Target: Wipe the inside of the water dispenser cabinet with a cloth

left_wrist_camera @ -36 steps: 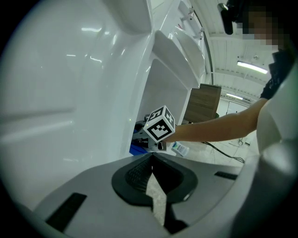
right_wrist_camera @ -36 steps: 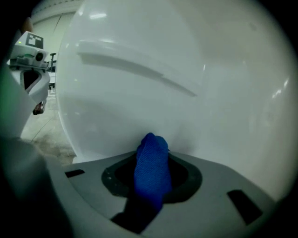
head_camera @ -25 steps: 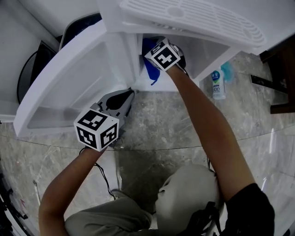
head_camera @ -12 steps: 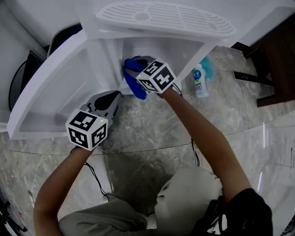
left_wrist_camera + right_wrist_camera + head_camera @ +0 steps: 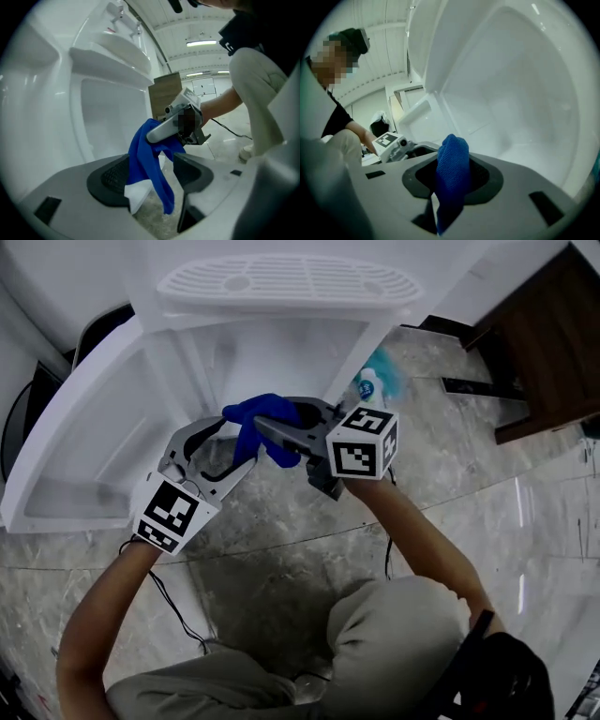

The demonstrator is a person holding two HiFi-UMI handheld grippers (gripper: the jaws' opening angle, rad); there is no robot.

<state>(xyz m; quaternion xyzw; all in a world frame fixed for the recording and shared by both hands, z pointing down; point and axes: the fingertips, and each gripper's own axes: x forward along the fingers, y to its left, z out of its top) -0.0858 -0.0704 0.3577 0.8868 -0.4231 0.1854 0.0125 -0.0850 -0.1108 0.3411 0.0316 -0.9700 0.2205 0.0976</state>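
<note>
Below the white cabinet (image 5: pixel 281 352) — glossy grey marbled floor (image 5: pixel 469 465)

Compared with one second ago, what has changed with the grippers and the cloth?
The right gripper drew the blue cloth out of the cabinet, toward the left gripper. The left jaws have just been opening; the cloth hangs between them, unpressed. Unchanged: the right gripper's hold on the cloth, the open door.

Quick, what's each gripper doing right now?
Left gripper: open, jaws just been opening; blue cloth hangs between them, not pinched.
Right gripper: closed, holding the blue cloth.
</note>
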